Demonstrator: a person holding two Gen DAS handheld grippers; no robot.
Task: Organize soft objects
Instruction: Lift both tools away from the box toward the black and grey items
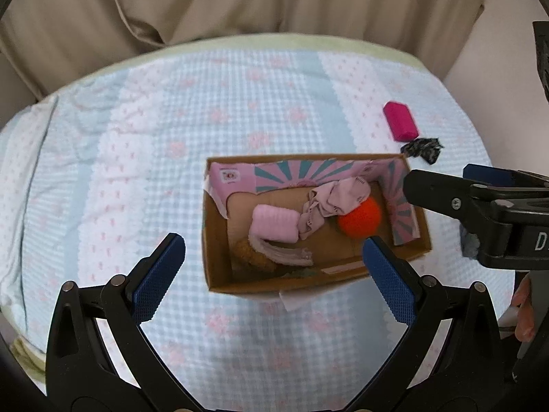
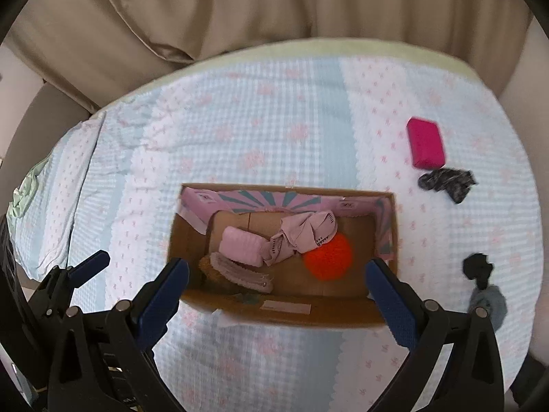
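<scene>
An open cardboard box (image 1: 219, 264) (image 2: 343, 319) sits on the bed. It holds a pink folded cloth (image 1: 274, 226) (image 2: 242, 245), a mauve crumpled garment (image 1: 334, 199) (image 2: 302, 235), an orange ball (image 1: 360, 218) (image 2: 328, 256), a striped pink item (image 1: 278, 252) (image 2: 240, 273) and a brown plush (image 1: 248, 254). My left gripper (image 1: 272, 254) is open and empty above the box's near side. My right gripper (image 2: 276, 279) is open and empty over the box; it also shows in the left wrist view (image 1: 446, 194).
On the blue-and-pink quilt (image 1: 171, 120) (image 2: 257, 120) right of the box lie a magenta block (image 1: 399, 120) (image 2: 425, 142), a dark patterned cloth (image 1: 423, 147) (image 2: 447, 180), and a black and grey-blue cloth (image 2: 483, 285). Beige curtains (image 2: 240, 7) hang behind the bed.
</scene>
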